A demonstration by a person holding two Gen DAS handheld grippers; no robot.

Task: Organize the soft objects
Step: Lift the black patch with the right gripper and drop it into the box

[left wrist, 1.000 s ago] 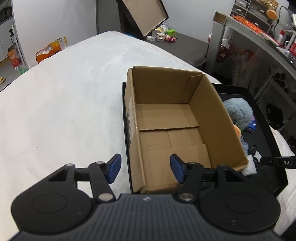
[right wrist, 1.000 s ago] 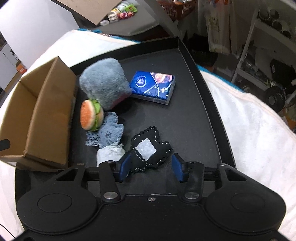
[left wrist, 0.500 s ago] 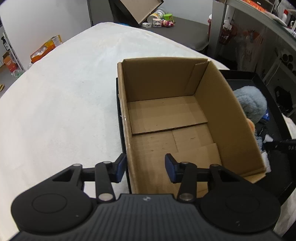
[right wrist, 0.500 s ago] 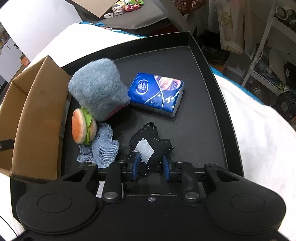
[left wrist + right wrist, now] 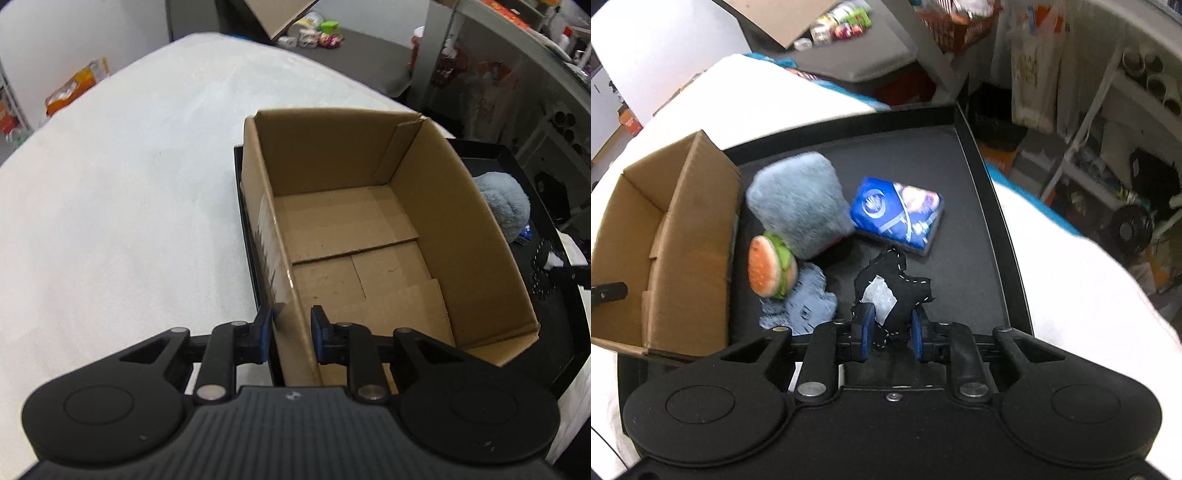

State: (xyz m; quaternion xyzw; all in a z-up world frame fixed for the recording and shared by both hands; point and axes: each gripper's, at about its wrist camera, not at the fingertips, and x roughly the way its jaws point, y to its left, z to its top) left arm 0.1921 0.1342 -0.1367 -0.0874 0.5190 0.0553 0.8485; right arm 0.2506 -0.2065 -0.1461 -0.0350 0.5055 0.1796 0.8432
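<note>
An open, empty cardboard box (image 5: 369, 229) stands on the left end of a black tray (image 5: 979, 184). My left gripper (image 5: 291, 334) is shut on the box's near left wall. My right gripper (image 5: 892, 332) is shut on a black felt piece with white stitching (image 5: 894, 291) and holds it lifted above the tray. On the tray lie a grey-blue plush (image 5: 801, 210), a plush hamburger (image 5: 770, 267), a blue patterned cloth (image 5: 801, 302) and a blue tissue pack (image 5: 897, 214). The box shows at the left of the right wrist view (image 5: 683, 236).
The tray rests on a white padded surface (image 5: 129, 192) that spreads wide to the left. Beyond it are a dark bench with small bottles (image 5: 317, 33), and shelving and clutter (image 5: 1126, 147) to the right.
My left gripper closed onto the box's left wall. My right gripper closed on the black felt piece and lifted it off the tray.
</note>
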